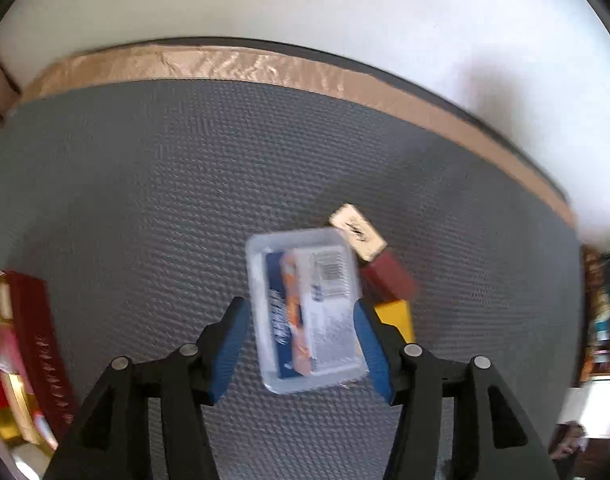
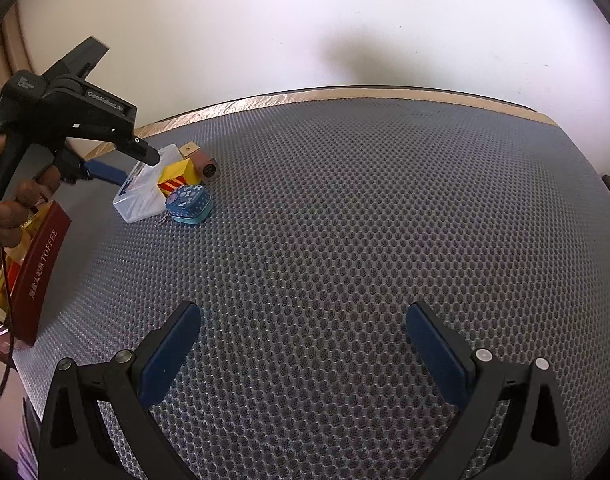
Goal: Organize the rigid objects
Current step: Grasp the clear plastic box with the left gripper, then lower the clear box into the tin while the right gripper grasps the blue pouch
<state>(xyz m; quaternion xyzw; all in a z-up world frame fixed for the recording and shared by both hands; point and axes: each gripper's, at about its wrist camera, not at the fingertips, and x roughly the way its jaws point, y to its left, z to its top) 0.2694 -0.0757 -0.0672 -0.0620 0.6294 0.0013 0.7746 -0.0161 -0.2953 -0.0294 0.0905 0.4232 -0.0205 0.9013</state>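
"toffee" in gold letters runs along the dark red box (image 2: pixel 41 276); other print is unreadable.

Left wrist view motion-blurred, right sharp (fisheye-bent edges); bright daylight, soft wall (image 2: pixel 265 20) shadow.

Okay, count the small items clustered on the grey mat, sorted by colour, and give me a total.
Clear plastic box: 1
Yellow box: 1
Blue tin: 1
Dark red block: 1
Tan block: 1
Total: 5
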